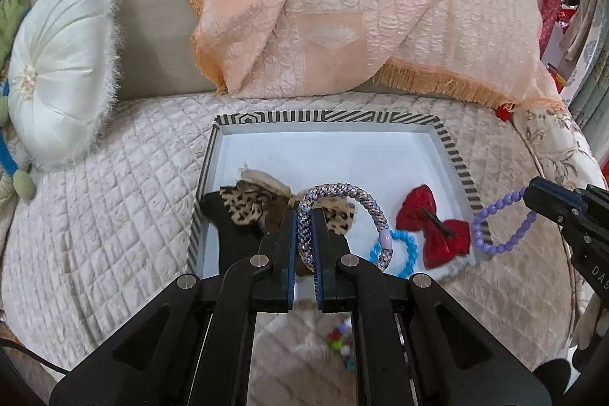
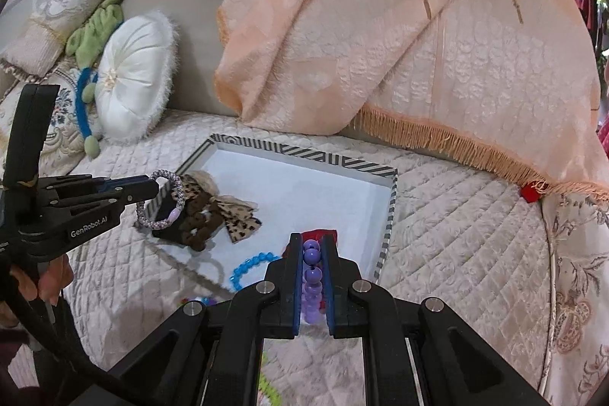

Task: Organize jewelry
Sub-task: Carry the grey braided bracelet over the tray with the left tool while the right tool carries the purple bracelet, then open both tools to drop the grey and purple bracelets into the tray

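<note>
Step in hand: I judge both bands are being carried to the tray [image 1: 453, 155] for dropping in.
Left gripper [image 1: 304, 215]: clamped on the braided band [image 1: 342, 193], which loops ahead of my fingertips over the tray's near left corner and the leopard bow [image 1: 243, 206].
Right gripper [image 2: 313, 242]: clamped on the purple bead bracelet [image 2: 312, 255], above the tray's near edge, with the blue bracelet [image 2: 247, 263] just to its left.
Next move: likely lower each over bare tray floor, then part the jaws.
Left view only: the red bow [image 1: 434, 229] whole, the purple loop hanging across the tray's right rim.
Right view only: the person's hand [image 2: 45, 282] on the left handle.
</note>
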Demonstrator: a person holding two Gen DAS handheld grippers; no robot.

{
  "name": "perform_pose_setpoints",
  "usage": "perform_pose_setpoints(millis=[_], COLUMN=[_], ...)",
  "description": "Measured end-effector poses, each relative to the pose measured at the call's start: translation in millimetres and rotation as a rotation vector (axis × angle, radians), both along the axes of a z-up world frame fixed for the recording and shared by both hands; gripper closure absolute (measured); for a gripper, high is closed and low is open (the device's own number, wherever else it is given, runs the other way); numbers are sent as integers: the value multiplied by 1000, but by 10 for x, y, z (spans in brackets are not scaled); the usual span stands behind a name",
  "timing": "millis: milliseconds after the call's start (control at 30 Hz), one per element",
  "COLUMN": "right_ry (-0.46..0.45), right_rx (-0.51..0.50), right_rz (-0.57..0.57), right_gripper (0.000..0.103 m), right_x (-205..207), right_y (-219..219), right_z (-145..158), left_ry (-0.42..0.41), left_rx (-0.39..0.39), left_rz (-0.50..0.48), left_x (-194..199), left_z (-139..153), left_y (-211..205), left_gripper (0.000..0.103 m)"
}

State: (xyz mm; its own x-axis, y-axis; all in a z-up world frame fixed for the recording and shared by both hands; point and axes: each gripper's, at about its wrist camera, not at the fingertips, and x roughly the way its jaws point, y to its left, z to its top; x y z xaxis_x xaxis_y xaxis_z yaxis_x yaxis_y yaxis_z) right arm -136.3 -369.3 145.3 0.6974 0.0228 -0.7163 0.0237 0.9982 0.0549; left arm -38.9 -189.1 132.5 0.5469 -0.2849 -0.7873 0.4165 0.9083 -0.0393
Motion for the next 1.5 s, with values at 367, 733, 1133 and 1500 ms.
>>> perform_pose_setpoints(millis=[367,733,1133,1500], right_ry=[43,134,158,82], right_rx=[39,38,77,93], right_rz=[-19,-112,-162,-138], right_gripper=[94,94,92,69], right_x=[747,1244,1209,691], right_y=[-164,-496,-653,-398], right_z=[-264,-756,-1018,-639], left_ry=[85,143,166,125], left_rx=[-34,14,20,-24], left_rz=[61,160,191,183], left_x=[758,1308,1419,1031], left_z=[-304,-713,-865,-562], left_y=[-200,-245,-130,3], left_gripper=[97,97,94,57])
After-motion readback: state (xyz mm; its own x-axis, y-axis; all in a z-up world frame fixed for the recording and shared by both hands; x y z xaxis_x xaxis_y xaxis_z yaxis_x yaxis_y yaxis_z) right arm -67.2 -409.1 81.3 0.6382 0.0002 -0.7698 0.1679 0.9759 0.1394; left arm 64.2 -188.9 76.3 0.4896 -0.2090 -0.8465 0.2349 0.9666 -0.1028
